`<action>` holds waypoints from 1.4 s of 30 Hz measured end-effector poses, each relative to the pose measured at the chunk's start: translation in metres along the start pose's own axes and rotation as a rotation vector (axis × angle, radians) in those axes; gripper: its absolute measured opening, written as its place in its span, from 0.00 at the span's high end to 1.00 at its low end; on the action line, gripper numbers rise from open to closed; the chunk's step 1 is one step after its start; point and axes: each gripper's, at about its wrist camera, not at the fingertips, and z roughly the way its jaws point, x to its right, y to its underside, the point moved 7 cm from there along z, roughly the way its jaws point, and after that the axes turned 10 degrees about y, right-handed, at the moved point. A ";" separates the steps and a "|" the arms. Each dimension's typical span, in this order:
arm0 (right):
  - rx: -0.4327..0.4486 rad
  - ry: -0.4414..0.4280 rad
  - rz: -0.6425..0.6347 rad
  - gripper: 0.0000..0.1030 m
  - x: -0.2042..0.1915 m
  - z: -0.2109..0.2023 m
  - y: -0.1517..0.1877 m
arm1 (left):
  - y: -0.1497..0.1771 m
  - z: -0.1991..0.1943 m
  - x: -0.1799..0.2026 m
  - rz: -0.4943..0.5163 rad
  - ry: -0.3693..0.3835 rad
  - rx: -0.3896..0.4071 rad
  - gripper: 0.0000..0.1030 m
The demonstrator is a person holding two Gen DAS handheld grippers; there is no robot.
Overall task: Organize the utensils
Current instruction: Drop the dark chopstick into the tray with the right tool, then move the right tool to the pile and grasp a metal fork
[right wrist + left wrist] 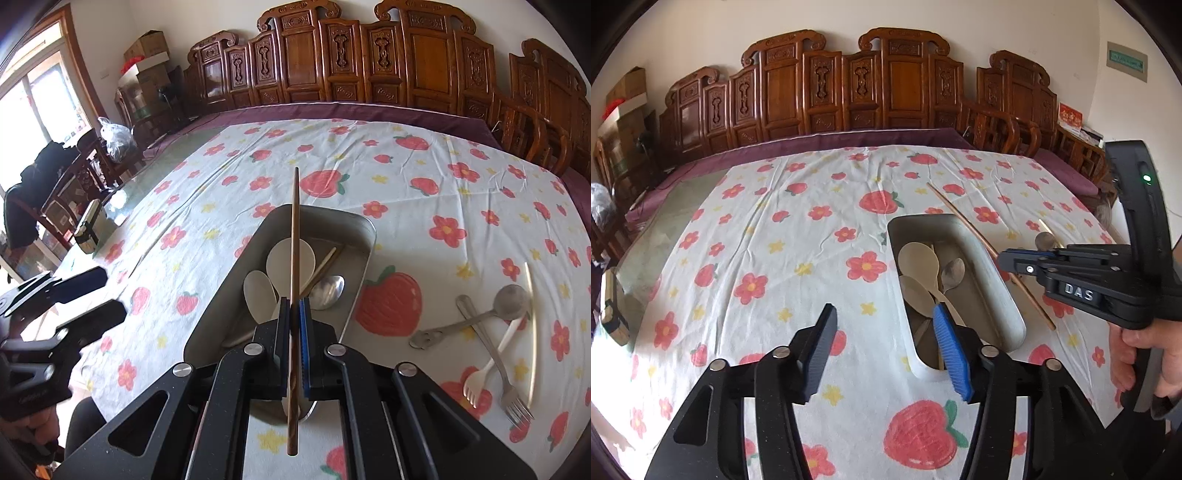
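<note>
The right hand-held gripper (294,325) is angling down over the near end of the metal tray (364,236), clamping a brown chopstick (294,236) that is pointing along the tray. The left hand-held gripper (882,332) is hanging empty beside the tray's left rim, jaws parted. Inside the tray are lying pale rice paddles (290,258) and a steel spoon (327,291). Right of the tray, forks (491,354) and a ladle (511,299) are resting on the tabletop (775,236).

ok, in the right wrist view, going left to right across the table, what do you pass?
Left gripper → metal tray → right gripper, shut on a brown chopstick → metal spoon lying on the cloth, crossed with a metal fork and a white plastic fork.
</note>
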 end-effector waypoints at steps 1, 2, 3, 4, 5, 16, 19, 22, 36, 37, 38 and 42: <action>-0.003 -0.002 0.007 0.94 0.000 0.002 -0.001 | -0.001 -0.002 -0.001 0.004 -0.005 0.010 0.42; -0.005 -0.006 0.014 0.94 -0.001 0.005 -0.002 | -0.002 -0.005 -0.002 0.004 -0.009 0.021 0.39; -0.009 -0.009 0.018 0.94 -0.002 0.007 -0.002 | -0.003 -0.007 -0.003 0.002 -0.007 0.027 0.35; -0.013 -0.010 0.023 0.94 -0.003 0.009 -0.001 | -0.002 -0.008 -0.004 -0.001 -0.005 0.029 0.33; -0.016 -0.009 0.028 0.94 -0.004 0.011 -0.001 | -0.002 -0.008 -0.005 -0.008 -0.003 0.030 0.29; -0.023 -0.012 -0.002 0.93 -0.006 0.009 0.004 | 0.006 -0.002 -0.006 -0.005 -0.005 0.020 0.20; -0.001 -0.001 -0.031 0.93 0.002 -0.009 0.009 | 0.007 -0.002 0.000 0.006 0.003 0.020 0.20; 0.019 0.009 -0.051 0.93 0.015 -0.032 0.019 | 0.007 -0.002 0.008 0.026 0.007 0.018 0.20; 0.004 0.107 -0.017 0.80 0.118 -0.091 0.079 | -0.002 0.006 0.068 0.097 0.080 -0.003 0.20; -0.004 0.112 -0.015 0.80 0.124 -0.090 0.081 | -0.006 0.008 0.075 0.104 0.089 -0.002 0.20; -0.013 0.121 -0.013 0.80 0.131 -0.089 0.083 | -0.009 0.010 0.081 0.110 0.097 -0.002 0.20; -0.045 0.140 -0.015 0.80 0.157 -0.077 0.086 | -0.019 0.019 0.102 0.127 0.122 -0.005 0.20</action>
